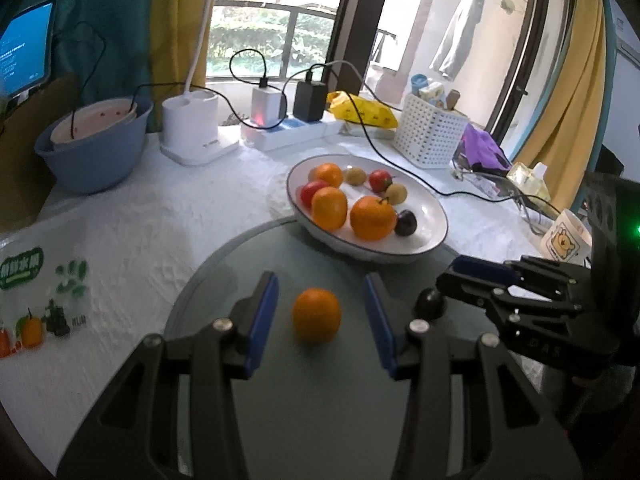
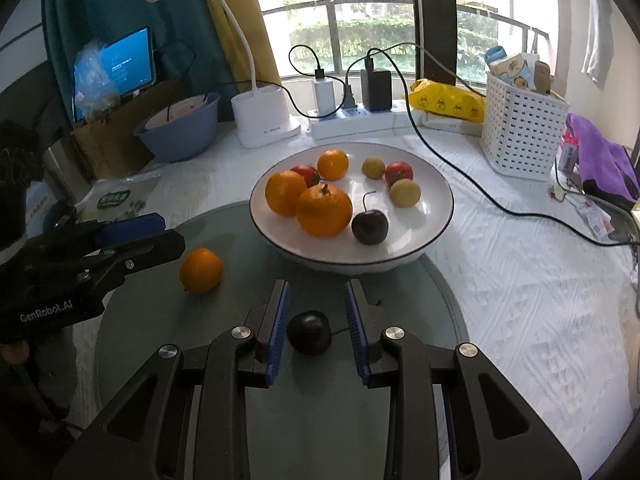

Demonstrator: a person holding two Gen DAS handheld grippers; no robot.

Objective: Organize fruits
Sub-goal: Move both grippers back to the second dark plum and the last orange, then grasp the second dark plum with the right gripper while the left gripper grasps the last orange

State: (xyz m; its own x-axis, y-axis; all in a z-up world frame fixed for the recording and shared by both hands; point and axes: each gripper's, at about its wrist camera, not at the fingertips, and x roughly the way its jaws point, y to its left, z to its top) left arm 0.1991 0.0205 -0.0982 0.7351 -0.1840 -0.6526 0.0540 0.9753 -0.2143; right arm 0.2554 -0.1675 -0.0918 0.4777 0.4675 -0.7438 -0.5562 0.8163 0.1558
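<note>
Left claw (image 1: 320, 278): moderately wide, pointing down at the glass turntable (image 1: 328, 400). Straddling a loose orange (image 1: 316, 316), with clear gaps to both blue pads (image 1: 264, 312). Not gripped; sitting on the glass.

Right claw (image 2: 317, 285): narrow, angled down over the same glass. Bracketing a dark cherry (image 2: 309, 332) lying on the turntable. Visible gap on the right-side pad. Left-side pad just beside the fruit; cannot tell whether touching. Not clamped as far as visible. Thin stem trailing off to the right.

The two claws side by side, loose orange left of the loose cherry, apart.

Just beyond both claws: white plate (image 2: 436, 184) with a dark rim, front edge overlapping the far edge of the turntable. In the plate:
- three oranges (image 2: 323, 211), two of them touching
- two red tomatoes (image 2: 399, 171)
- two small yellowish fruits (image 2: 405, 193)
- one more dark cherry (image 2: 370, 226), stem up, just beside the biggest orange

Further out on the white tablecloth (image 2: 520, 300):
- printed plastic bag (image 1: 40, 300) at left
- blue basin (image 1: 92, 156) with a pink bowl inside
- white lamp base (image 1: 192, 128)
- power strip (image 2: 352, 118) with two chargers plugged in
- black cable (image 2: 460, 172) running past the plate
- yellow bag (image 2: 448, 104)
- white perforated basket (image 2: 520, 136)
- purple cloth (image 2: 600, 160)
</note>
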